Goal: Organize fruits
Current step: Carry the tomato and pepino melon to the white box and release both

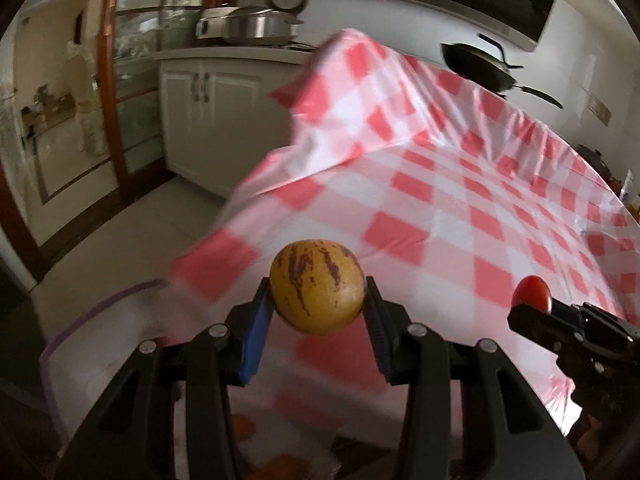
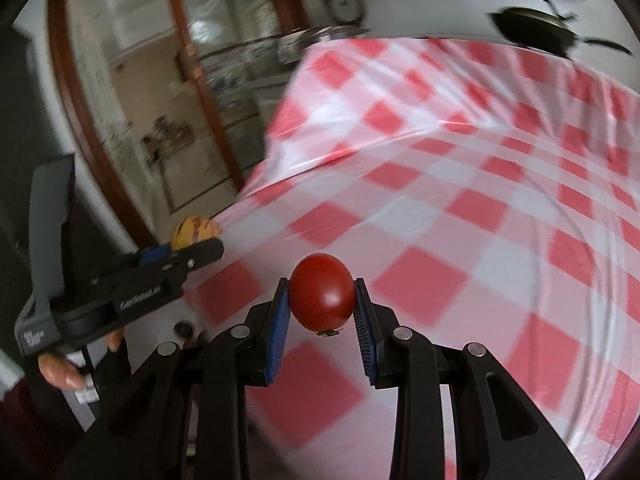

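Carrying is the step in hand: a yellow striped fruit [image 1: 317,287] is clamped in the left gripper [image 1: 318,300], a tomato [image 2: 322,291] in the right gripper [image 2: 321,300], above the checked tablecloth [image 1: 460,208]. A set-down place must be found next (possibly the blurred container [image 1: 72,344]).

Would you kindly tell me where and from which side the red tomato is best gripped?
Grip the tomato across its rounded middle, pads on opposite sides, as the right claw holds it now. Its smooth oval shape is widest there, and the stem end, pointing downward, stays clear of the pads.
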Tool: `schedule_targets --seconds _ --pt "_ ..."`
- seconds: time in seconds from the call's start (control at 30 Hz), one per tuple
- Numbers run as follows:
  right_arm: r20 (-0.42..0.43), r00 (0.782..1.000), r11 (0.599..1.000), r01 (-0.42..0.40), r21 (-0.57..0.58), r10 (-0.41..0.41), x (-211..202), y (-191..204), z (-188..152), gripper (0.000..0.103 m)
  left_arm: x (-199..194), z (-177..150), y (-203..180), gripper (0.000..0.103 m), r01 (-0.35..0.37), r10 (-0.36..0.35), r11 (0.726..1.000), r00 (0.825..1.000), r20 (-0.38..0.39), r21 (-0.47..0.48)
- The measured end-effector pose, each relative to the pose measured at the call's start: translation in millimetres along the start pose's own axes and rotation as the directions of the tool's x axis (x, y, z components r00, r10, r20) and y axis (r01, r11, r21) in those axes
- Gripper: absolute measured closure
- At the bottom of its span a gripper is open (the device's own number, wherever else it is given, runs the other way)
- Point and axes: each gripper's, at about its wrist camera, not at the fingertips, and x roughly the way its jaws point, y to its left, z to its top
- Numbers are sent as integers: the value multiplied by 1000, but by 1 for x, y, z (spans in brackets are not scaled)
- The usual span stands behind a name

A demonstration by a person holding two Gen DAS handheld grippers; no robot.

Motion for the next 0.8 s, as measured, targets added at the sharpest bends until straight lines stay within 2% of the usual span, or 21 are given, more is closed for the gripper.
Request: schedule_targets --seconds 0.23,0.47,0.63,0.73,0.8 --pt "-66 994 977 -102 -186 92 16 65 -10 72 -24 -32 55 58 -100 99 993 995 -24 -68" --pt "-174 975 928 -188 -322 137 38 117 -29 72 -27 -79 96 58 -192 178 971 978 -106 -140" --pt "-304 944 892 -243 -382 127 76 145 -47 72 -12 -117 127 58 -271 214 933 947 -241 -237" --pt "-395 915 868 -261 -423 82 110 161 -61 72 1 -129 149 58 -307 203 892 928 -313 -332" --pt "-460 887 850 -266 -454 32 135 169 -73 72 12 -136 162 58 -337 197 867 908 -370 -366"
